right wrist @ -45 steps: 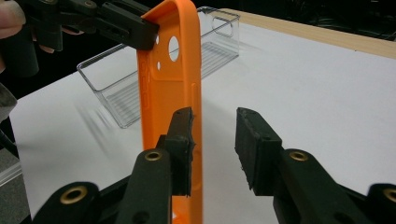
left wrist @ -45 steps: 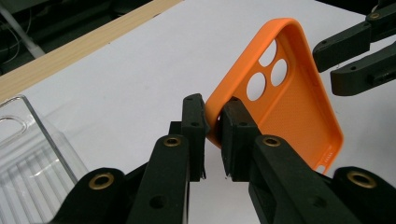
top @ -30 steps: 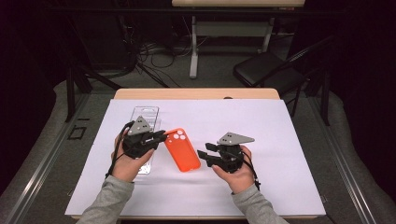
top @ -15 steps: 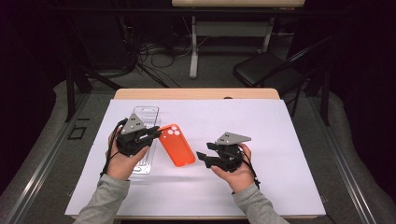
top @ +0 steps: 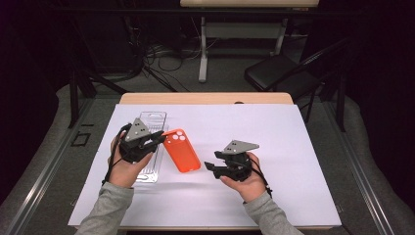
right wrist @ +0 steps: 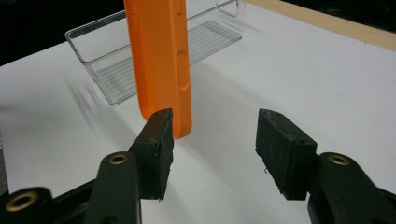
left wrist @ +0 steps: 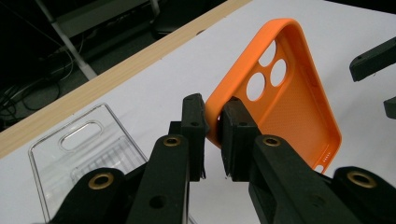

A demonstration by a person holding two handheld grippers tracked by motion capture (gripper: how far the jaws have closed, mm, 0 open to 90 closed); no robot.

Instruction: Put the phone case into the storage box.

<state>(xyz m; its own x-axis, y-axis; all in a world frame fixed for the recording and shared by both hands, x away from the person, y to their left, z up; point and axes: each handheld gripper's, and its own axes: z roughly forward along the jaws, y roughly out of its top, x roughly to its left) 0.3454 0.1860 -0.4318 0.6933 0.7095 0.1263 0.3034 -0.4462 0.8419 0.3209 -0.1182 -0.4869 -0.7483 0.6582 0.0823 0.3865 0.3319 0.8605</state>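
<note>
The white table (top: 293, 161) carries a clear plastic tray (top: 152, 147) at its left side, and just right of the tray the orange phone case (top: 182, 150) now hangs tilted off the surface instead of lying flat as it did a second ago. The left gripper (left wrist: 213, 135) has its jaws clamped on the case's rim near the camera holes and has pulled it toward the tray. The right gripper (right wrist: 212, 140) waits near the case's lower end, its jaws having just been opening with nothing between them, so a handover or two-handed grip looks likely next.
</note>
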